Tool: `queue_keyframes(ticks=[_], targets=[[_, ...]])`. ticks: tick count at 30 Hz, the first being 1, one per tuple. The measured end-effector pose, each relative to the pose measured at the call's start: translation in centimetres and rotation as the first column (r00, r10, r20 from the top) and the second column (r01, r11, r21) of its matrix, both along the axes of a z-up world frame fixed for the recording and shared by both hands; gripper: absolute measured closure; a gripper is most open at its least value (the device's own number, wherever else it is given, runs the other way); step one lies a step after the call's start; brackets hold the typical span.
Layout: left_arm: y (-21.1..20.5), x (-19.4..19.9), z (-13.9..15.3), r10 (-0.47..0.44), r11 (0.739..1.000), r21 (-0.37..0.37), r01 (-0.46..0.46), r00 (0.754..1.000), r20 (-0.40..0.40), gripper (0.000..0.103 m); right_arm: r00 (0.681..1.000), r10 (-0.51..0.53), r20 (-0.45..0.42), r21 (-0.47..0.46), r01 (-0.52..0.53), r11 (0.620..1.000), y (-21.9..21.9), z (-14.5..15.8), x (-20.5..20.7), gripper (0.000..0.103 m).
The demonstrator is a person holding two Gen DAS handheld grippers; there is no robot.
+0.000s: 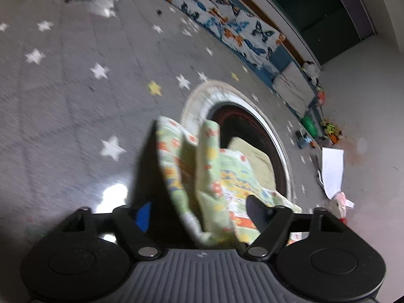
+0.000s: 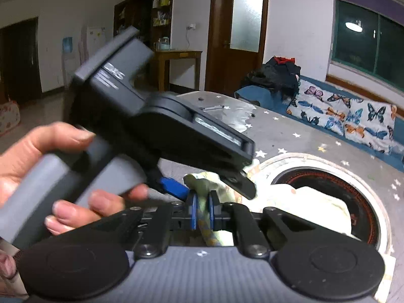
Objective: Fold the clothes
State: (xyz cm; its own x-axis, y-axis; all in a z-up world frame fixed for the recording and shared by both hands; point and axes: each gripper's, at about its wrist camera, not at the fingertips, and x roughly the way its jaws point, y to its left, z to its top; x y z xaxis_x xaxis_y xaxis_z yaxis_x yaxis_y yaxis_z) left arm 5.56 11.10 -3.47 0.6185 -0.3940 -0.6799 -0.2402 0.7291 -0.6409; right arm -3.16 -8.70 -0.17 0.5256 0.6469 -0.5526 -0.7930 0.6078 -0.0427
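A light green cloth [image 1: 214, 176] printed with orange and yellow shapes hangs bunched over the grey star-patterned table [image 1: 75, 88]. In the left wrist view it drapes between the fingers of my left gripper [image 1: 198, 205], which stand wide apart and open; the blue pad [image 1: 143, 216] is clear of it. My right gripper [image 2: 202, 202] is shut on a twisted edge of the cloth [image 2: 202, 179], its blue pads [image 2: 194, 210] pressed against it. A hand [image 2: 38, 156] holds the left gripper [image 2: 207, 185] just above and ahead of the right one.
A round recess [image 1: 252, 126] with a white rim and dark inside sits in the table under the cloth, and a pale folded cloth [image 1: 255, 156] lies in it. A butterfly-print sofa [image 2: 348, 118] runs along the far side. Papers [image 1: 332, 169] and toys [image 1: 328, 128] lie on the floor.
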Motion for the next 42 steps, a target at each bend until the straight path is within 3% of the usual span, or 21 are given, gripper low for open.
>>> queue_keyframes(ticks=[4, 10, 18, 26, 33, 36, 38, 42], targets=[[-0.6, 0.3, -0.5, -0.017, 1.000, 0.000, 0.017, 1.000, -0.012, 0.071, 1.000, 0.010, -0.009, 0.010, -0.010, 1.000, -0.6, 0.1, -0.1, 0.095], [-1.0, 0.1, -0.8, -0.028, 0.999, 0.035, 0.028, 0.999, -0.015, 0.085, 0.999, 0.018, -0.045, 0.027, -0.017, 0.999, -1.2, 0.0, 0.1, 0.089], [-1.2, 0.1, -0.7, -0.043, 0.996, 0.076, 0.044, 0.999, -0.008, 0.087, 0.971, -0.227, -0.079, 0.045, 0.231, 0.972, -8.2, -1.0, 3.7, 0.068], [-2.0, 0.4, -0.2, -0.072, 0.986, 0.151, 0.070, 0.997, 0.007, 0.087, 0.881, -0.458, -0.116, 0.054, 0.466, 0.883, -15.2, -2.0, 7.3, 0.056], [-2.5, 0.8, 0.0, -0.087, 0.977, 0.197, 0.084, 0.996, 0.009, 0.087, 0.762, -0.624, -0.172, 0.014, 0.635, 0.772, -20.8, -4.3, 10.0, 0.055], [-2.9, 0.9, 0.2, -0.099, 0.969, 0.227, 0.094, 0.995, 0.012, 0.087, 0.738, -0.632, -0.236, 0.039, 0.657, 0.753, -22.2, -5.0, 10.4, 0.055], [-3.2, 1.0, 0.4, -0.109, 0.962, 0.253, 0.101, 0.994, 0.015, 0.087, 0.744, -0.628, -0.229, 0.043, 0.652, 0.757, -22.0, -5.1, 10.5, 0.055], [-4.0, 1.1, 0.8, -0.129, 0.948, 0.298, 0.116, 0.991, 0.023, 0.087, 0.764, -0.600, -0.238, 0.051, 0.627, 0.778, -20.7, -5.2, 10.4, 0.074]])
